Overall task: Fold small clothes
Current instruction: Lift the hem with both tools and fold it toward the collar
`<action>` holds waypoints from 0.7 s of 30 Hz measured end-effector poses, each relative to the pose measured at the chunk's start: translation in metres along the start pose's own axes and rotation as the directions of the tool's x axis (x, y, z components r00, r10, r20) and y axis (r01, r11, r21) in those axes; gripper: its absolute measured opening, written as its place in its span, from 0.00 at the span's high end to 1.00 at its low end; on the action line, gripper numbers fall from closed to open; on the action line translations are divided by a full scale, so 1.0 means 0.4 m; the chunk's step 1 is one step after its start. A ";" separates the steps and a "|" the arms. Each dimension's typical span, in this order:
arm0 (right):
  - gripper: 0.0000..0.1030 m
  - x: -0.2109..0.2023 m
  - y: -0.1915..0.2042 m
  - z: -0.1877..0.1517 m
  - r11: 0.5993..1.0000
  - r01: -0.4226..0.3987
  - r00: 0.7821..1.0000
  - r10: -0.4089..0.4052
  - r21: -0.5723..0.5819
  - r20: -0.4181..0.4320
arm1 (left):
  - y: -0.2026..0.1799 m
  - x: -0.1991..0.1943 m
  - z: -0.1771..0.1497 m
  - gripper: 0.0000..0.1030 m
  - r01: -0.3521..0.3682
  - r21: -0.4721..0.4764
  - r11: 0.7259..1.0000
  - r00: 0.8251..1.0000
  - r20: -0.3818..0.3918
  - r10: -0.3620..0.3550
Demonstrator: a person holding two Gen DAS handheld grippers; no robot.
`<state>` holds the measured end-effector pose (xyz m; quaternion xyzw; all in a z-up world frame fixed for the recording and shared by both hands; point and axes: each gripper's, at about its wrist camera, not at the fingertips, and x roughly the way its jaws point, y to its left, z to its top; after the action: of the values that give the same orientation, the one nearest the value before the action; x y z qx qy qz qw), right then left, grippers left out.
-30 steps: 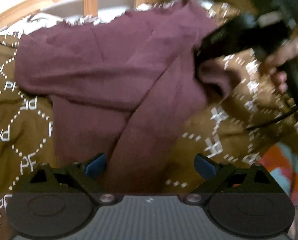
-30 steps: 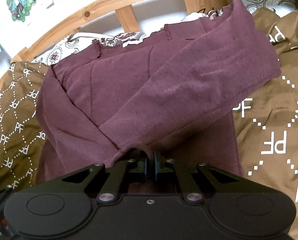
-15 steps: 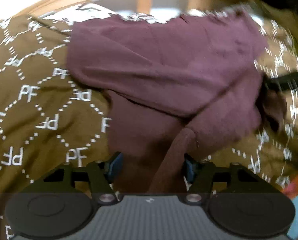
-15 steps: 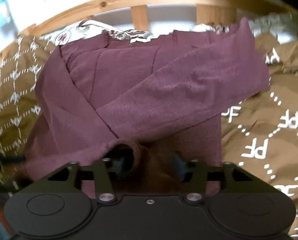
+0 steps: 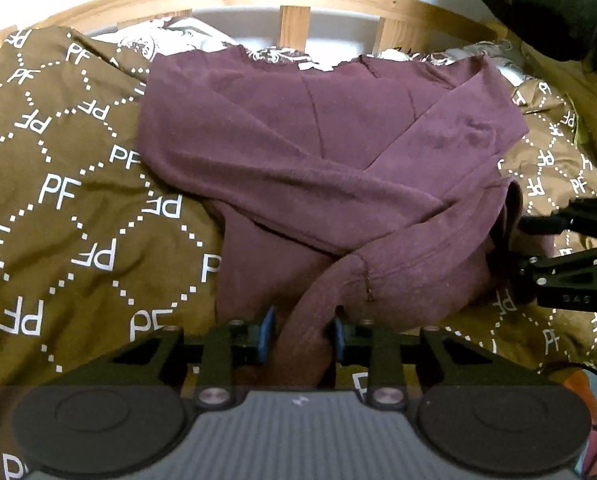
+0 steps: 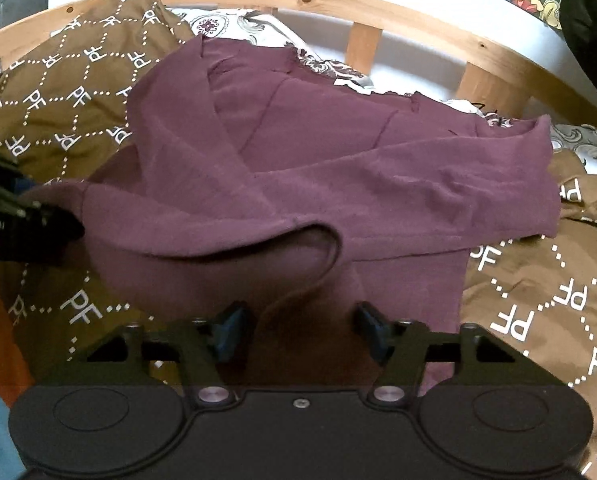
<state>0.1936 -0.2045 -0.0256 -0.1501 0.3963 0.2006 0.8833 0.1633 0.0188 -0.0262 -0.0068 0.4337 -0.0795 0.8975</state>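
A maroon long-sleeved top (image 5: 338, 152) lies on a brown patterned blanket (image 5: 66, 216), both sleeves folded across its body. My left gripper (image 5: 300, 338) has its blue pads narrowed around a roll of the top's lower cloth, which rises between them. My right gripper (image 6: 298, 330) is open, its pads wide apart over the top's (image 6: 318, 168) near edge and a curled sleeve cuff (image 6: 322, 248). The right gripper also shows at the right edge of the left wrist view (image 5: 566, 256), beside the top. The left gripper shows at the left edge of the right wrist view (image 6: 14, 216).
A wooden bed rail (image 5: 290, 20) with slats runs along the far side, against a white wall. A white floral pillow (image 6: 234, 24) lies behind the top. Bright orange and teal cloth (image 5: 586, 392) sits at the near right.
My right gripper has opened and let go of the sleeve cuff. My left gripper has closed in on the top's lower cloth and shifted right.
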 end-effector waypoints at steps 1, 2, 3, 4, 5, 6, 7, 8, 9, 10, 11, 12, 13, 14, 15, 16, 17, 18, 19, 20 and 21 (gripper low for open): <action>0.51 -0.001 0.000 -0.006 1.000 0.009 1.000 -0.009 0.012 0.003 | 0.000 -0.006 -0.002 0.69 -0.001 -0.002 1.000 1.000 0.007 0.001; 0.55 -0.002 -0.002 -0.012 0.999 0.013 1.000 -0.013 0.029 0.008 | -0.001 -0.012 -0.003 0.72 -0.003 -0.002 1.000 1.000 0.014 0.003; 0.59 -0.003 -0.006 -0.020 0.999 0.012 1.000 -0.013 0.052 0.015 | -0.004 -0.018 -0.006 0.77 -0.004 0.001 1.000 1.000 0.020 0.003; 0.68 -0.005 -0.009 -0.028 0.998 0.011 1.000 -0.013 0.069 0.019 | -0.008 -0.022 -0.006 0.79 0.002 0.005 1.000 1.000 0.022 -0.002; 0.79 -0.010 -0.008 -0.037 0.997 0.023 0.999 -0.025 0.080 0.028 | -0.012 -0.031 -0.008 0.81 0.002 0.010 1.000 1.000 0.029 -0.002; 0.84 -0.019 -0.008 -0.044 0.996 0.034 0.998 -0.038 0.084 0.043 | -0.016 -0.040 -0.010 0.84 -0.001 0.015 1.000 0.999 0.038 0.000; 0.86 -0.029 -0.008 -0.048 0.995 0.042 0.997 -0.047 0.090 0.058 | -0.022 -0.052 -0.013 0.85 -0.004 0.025 1.000 0.999 0.050 0.003; 0.89 -0.044 -0.010 -0.054 0.994 0.048 0.995 -0.056 0.103 0.079 | -0.027 -0.064 -0.016 0.86 -0.007 0.035 0.999 0.998 0.062 0.005; 0.89 -0.058 -0.013 -0.058 0.992 0.056 0.993 -0.067 0.115 0.094 | -0.035 -0.079 -0.019 0.87 -0.008 0.043 0.999 0.997 0.079 0.005; 0.89 -0.072 -0.017 -0.063 0.990 0.061 0.992 -0.074 0.124 0.107 | -0.043 -0.099 -0.023 0.88 -0.005 0.054 0.999 0.995 0.100 0.000; 0.90 -0.091 -0.019 -0.069 0.989 0.065 0.989 -0.082 0.133 0.121 | -0.051 -0.116 -0.025 0.88 -0.005 0.066 0.998 0.993 0.115 -0.002; 0.90 -0.113 -0.021 -0.075 0.988 0.072 0.986 -0.091 0.138 0.136 | -0.059 -0.136 -0.028 0.89 -0.006 0.077 0.997 0.991 0.131 -0.005; 0.90 -0.135 -0.021 -0.080 0.987 0.081 0.984 -0.101 0.137 0.150 | -0.067 -0.157 -0.034 0.89 -0.002 0.083 0.997 0.989 0.148 -0.011; 0.90 -0.157 -0.020 -0.088 0.987 0.086 0.981 -0.108 0.135 0.162 | -0.072 -0.178 -0.041 0.90 0.008 0.082 0.997 0.987 0.160 -0.021; 0.90 -0.180 -0.019 -0.097 0.987 0.091 0.978 -0.114 0.134 0.174 | -0.077 -0.192 -0.051 0.90 0.016 0.077 0.997 0.986 0.166 -0.028; 0.90 -0.211 -0.018 -0.109 0.986 0.096 0.974 -0.121 0.136 0.190 | -0.078 -0.211 -0.063 0.90 0.026 0.069 0.997 0.985 0.170 -0.037; 0.91 -0.237 -0.018 -0.120 0.986 0.097 0.972 -0.124 0.139 0.202 | -0.077 -0.223 -0.074 0.90 0.031 0.065 0.997 0.984 0.172 -0.042; 0.91 -0.267 -0.019 -0.134 0.985 0.096 0.969 -0.125 0.142 0.213 | -0.074 -0.235 -0.086 0.90 0.032 0.065 0.997 0.984 0.173 -0.043; 0.91 -0.296 -0.018 -0.149 0.985 0.096 0.967 -0.126 0.140 0.221 | -0.073 -0.249 -0.100 0.90 0.034 0.070 0.997 0.984 0.174 -0.045; 0.92 -0.321 -0.017 -0.162 0.986 0.098 0.965 -0.127 0.134 0.229 | -0.069 -0.260 -0.112 0.90 0.038 0.076 0.996 0.983 0.175 -0.051; 0.92 -0.347 -0.014 -0.173 0.987 0.100 0.962 -0.128 0.128 0.240 | -0.067 -0.274 -0.122 0.90 0.042 0.081 0.996 0.983 0.177 -0.056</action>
<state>0.0680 -0.2714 0.0361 -0.0957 0.2844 0.1436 0.9430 0.0545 0.0114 0.0307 0.0101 0.3478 -0.1175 0.9301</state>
